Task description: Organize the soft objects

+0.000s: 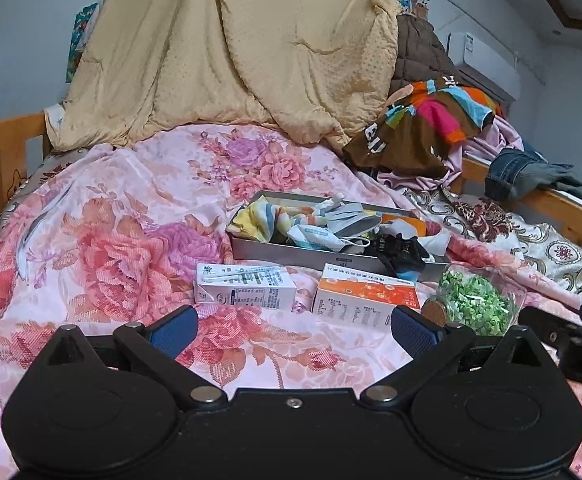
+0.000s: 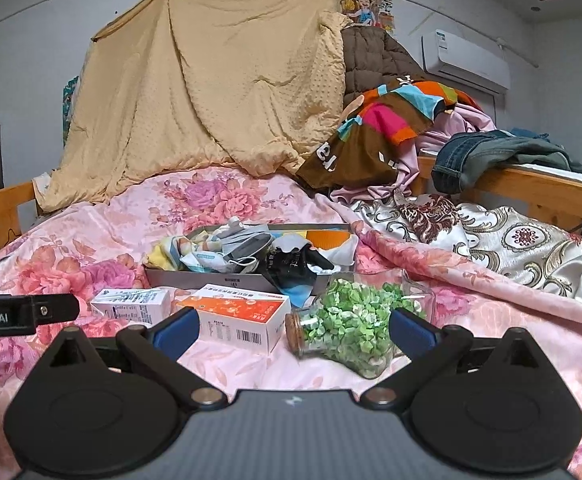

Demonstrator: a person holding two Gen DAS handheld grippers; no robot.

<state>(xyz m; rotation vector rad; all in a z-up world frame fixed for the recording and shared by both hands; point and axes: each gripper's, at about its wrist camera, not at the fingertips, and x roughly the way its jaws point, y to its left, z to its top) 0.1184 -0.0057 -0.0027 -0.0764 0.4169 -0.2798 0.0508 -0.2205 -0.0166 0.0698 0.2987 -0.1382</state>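
Note:
A shallow grey tray [image 1: 291,255] [image 2: 195,278] lies on the pink floral bedspread and holds soft things: a striped cloth [image 1: 265,216] [image 2: 171,252], face masks [image 1: 343,216] [image 2: 247,246], a black glove [image 1: 401,250] [image 2: 291,266] hanging over its front rim, and an orange-white cloth [image 2: 327,242]. My left gripper [image 1: 293,330] is open and empty, low over the bedspread in front of the tray. My right gripper [image 2: 291,330] is open and empty; a glass jar of green paper stars [image 2: 347,320] [image 1: 477,304] lies between its fingers.
A white carton [image 1: 245,288] [image 2: 131,304] and an orange box [image 1: 365,298] [image 2: 235,318] lie in front of the tray. A tan quilt [image 1: 231,48] hangs behind. Clothes [image 2: 391,128] and jeans [image 2: 491,152] pile over the wooden rail [image 2: 531,188] at right.

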